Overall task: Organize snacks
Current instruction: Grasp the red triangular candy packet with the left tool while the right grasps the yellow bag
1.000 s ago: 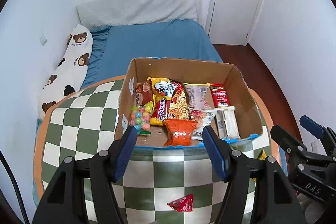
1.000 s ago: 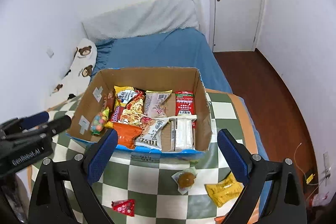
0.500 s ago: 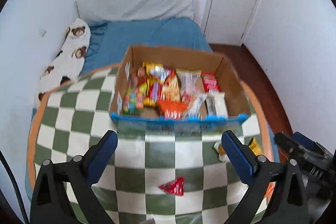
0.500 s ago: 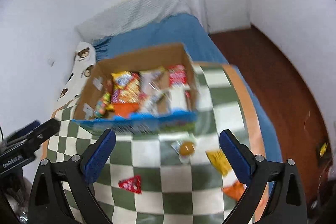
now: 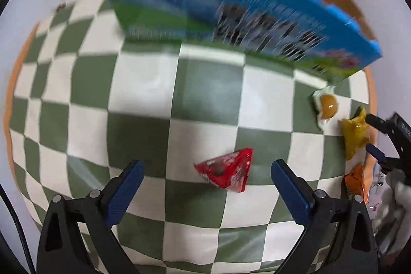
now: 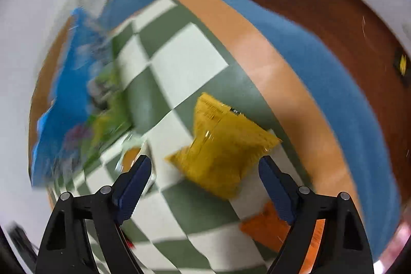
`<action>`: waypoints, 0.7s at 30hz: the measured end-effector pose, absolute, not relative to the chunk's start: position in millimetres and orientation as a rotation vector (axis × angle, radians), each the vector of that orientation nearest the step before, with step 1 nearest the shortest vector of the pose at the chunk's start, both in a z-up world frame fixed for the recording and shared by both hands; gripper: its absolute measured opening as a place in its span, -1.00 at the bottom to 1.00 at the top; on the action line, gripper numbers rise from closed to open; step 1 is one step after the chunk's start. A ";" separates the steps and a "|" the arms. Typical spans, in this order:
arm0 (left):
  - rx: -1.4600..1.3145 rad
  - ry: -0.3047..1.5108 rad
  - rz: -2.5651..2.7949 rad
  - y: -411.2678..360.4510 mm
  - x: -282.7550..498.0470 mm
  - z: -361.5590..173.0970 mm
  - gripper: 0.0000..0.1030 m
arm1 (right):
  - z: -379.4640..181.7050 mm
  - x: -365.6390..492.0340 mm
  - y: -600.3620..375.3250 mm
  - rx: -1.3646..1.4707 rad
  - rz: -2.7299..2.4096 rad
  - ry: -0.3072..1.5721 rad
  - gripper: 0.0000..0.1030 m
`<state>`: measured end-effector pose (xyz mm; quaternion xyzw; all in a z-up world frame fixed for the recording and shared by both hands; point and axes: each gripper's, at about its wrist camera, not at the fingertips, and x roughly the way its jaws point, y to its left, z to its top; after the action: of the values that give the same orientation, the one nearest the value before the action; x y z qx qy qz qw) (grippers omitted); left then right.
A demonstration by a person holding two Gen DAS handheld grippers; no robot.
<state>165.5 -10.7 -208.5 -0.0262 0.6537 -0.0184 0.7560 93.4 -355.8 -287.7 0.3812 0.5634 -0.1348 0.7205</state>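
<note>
Hanging point-down over the checked cloth (image 5: 143, 84), the left gripper (image 5: 206, 172) has its jaws spread wide and empty, with the red packet (image 5: 226, 170) lying flat on the cloth between the fingertips but nearer the right-hand one — a stance that looks set to drop onto the packet and pinch it. Behind it stands the box (image 5: 231, 14), its blue printed wall facing the camera, a sensible place for loose snacks to end up. Further right, a clear-wrapped sweet (image 5: 326, 104) lies just by the box corner, then the yellow bag (image 6: 223, 148) near the cloth's orange border. The right gripper (image 6: 204, 166) tilts steeply down at that bag; its jaws are closing, the bag's near end between them, pads apparently not yet pressing. An orange packet (image 6: 264, 225) lies at the border, just beside the right finger (image 6: 276, 189) — probably next.
</note>
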 end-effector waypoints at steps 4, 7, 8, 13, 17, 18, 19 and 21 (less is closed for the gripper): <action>-0.089 1.479 -0.028 -3.6 163.7 -222.1 0.97 | -315.3 113.6 -351.3 0.863 -0.299 1.281 0.35; -0.091 1.493 -0.030 -1.2 160.9 -224.9 0.97 | -312.2 124.8 -320.8 0.658 -0.229 1.312 0.28; -0.086 1.506 -0.038 -2.0 160.5 -227.2 0.97 | -310.7 125.7 -310.4 0.602 -0.200 1.323 0.27; -0.069 1.559 -0.094 -15.3 160.1 -246.9 0.97 | -309.9 102.6 -236.5 0.301 0.008 1.415 0.26; -0.051 1.600 -0.135 -31.8 161.0 -275.6 0.38 | -314.5 79.2 -213.7 0.276 0.061 1.441 0.26; -0.051 1.606 -0.134 -33.5 160.6 -280.6 0.17 | -315.2 76.3 -212.5 0.285 0.059 1.437 0.26; -0.052 1.611 -0.133 -34.5 159.8 -285.4 0.17 | -316.4 73.6 -211.8 0.301 0.055 1.437 0.27; -0.063 1.590 -0.121 -33.2 156.8 -287.7 0.11 | -322.1 69.3 -215.0 0.342 0.047 1.437 0.30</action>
<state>156.8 -33.2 -287.7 -0.0285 0.7134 -0.0541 0.6981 69.3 -215.0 -322.1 0.1558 0.6549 0.0216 0.7391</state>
